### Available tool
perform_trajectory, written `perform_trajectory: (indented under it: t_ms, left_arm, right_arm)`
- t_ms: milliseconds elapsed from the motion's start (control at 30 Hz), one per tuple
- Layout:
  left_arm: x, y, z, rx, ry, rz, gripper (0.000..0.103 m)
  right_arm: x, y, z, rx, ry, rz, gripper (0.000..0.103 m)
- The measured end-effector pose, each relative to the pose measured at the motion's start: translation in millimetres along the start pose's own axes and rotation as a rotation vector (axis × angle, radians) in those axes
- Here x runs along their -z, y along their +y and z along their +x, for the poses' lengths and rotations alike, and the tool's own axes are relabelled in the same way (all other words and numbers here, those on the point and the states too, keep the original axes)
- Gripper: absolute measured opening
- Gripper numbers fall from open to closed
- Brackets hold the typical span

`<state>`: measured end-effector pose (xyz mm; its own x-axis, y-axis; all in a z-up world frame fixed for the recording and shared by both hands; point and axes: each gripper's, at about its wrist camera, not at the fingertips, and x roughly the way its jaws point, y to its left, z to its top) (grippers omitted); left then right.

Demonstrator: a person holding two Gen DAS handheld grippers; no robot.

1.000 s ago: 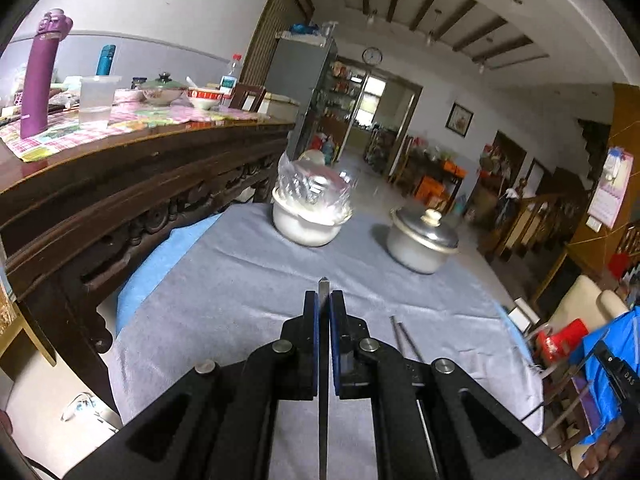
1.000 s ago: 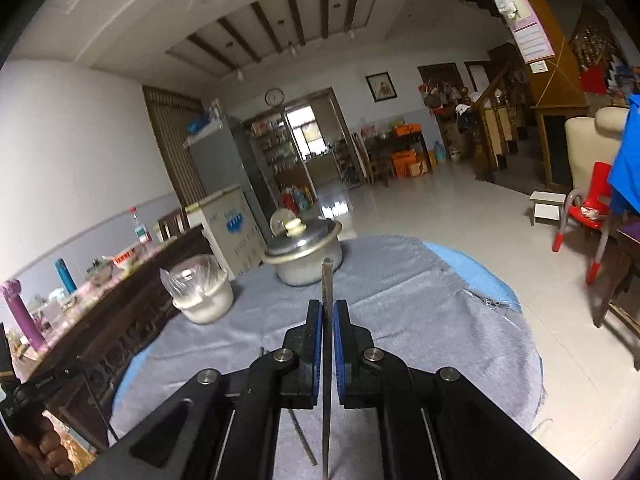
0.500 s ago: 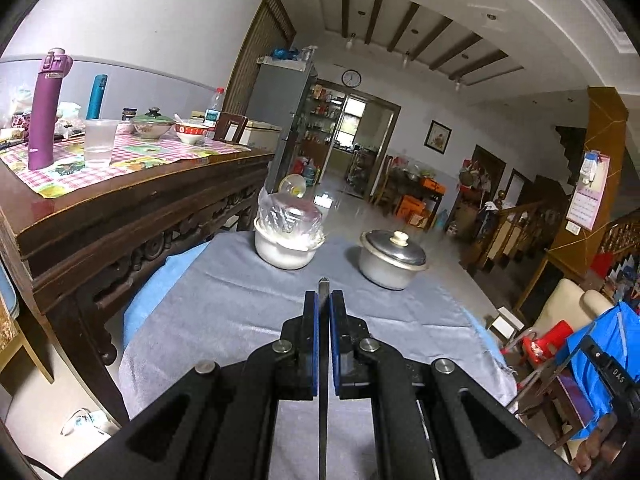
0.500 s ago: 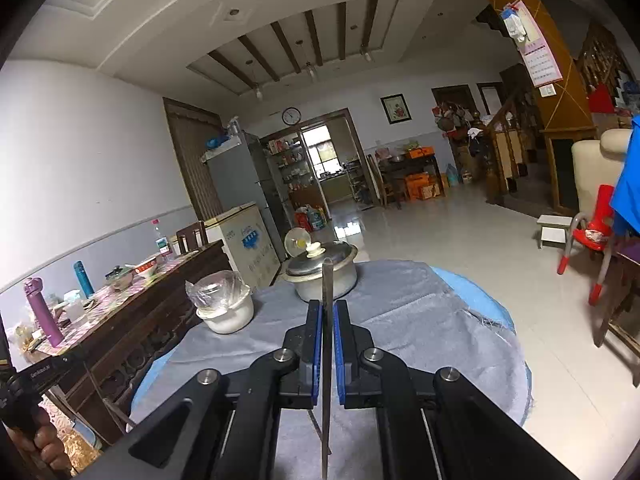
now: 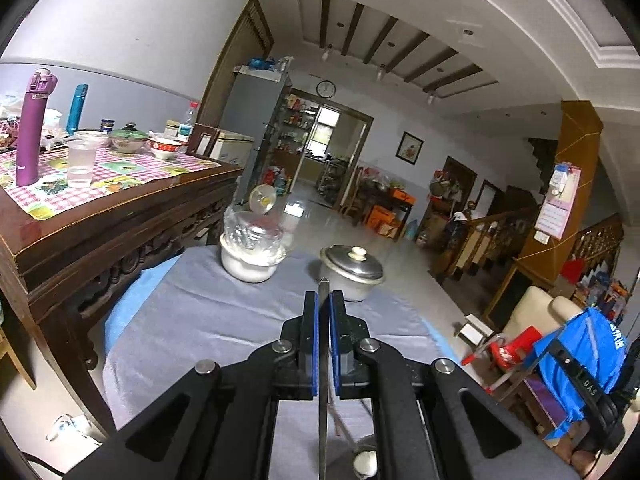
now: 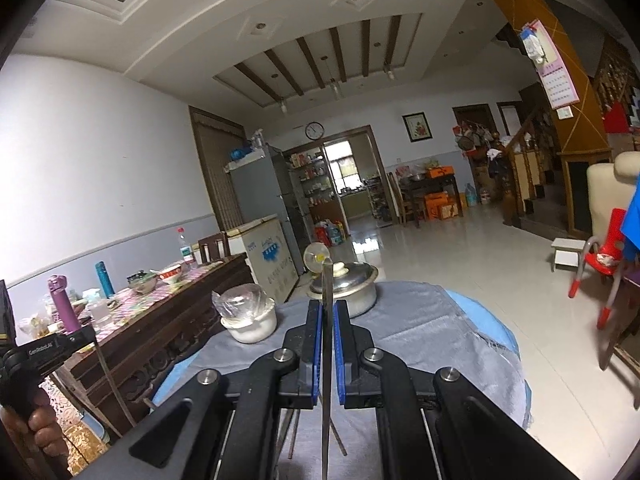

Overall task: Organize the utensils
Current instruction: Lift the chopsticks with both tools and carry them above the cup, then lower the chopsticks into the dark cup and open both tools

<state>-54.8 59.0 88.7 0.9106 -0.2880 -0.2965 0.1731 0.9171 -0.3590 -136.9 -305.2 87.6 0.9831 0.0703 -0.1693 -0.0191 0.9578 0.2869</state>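
Between the blue-padded fingers of the left gripper [image 5: 323,308] a thin, flat strip of grey metal [image 5: 323,360] is clamped edge-on, its pointed tip poking out just past the fingertips and its length running back under the jaws. Clenched the same way, the right gripper [image 6: 328,318] grips a second flat metal strip [image 6: 327,340], narrow and dull silver, rising beyond its fingertips; ahead of both sit a lidded steel pot [image 5: 352,270] and a white bowl [image 5: 251,266] on the grey cloth [image 5: 192,320]

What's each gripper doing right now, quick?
Left gripper: shut on a chopstick.
Right gripper: shut on another chopstick.
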Motion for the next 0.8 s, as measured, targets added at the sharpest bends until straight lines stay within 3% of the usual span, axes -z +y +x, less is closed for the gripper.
perform_trajectory:
  t_ms: [400, 533, 800]
  left_arm:
    - [-11.5, -30.9, -3.6, 0.075, -0.030, -0.014, 0.005]
    - [-12.1, -39.5, 0.9, 0.088, -0.036, -0.021, 0.005]
    - [-0.8, -52.8, 10.4, 0.081, -0.060, 0.017, 0.005]
  right_arm:
    - [-9.3, 6.0, -15.8, -0.119, -0.050, 0.041, 0.006]
    - [-4.5, 15.2, -11.2, -0.170, -0.041, 0.053, 0.006]
    - [12.8, 33.4, 7.6, -0.192, 0.014, 0.002, 0.006]
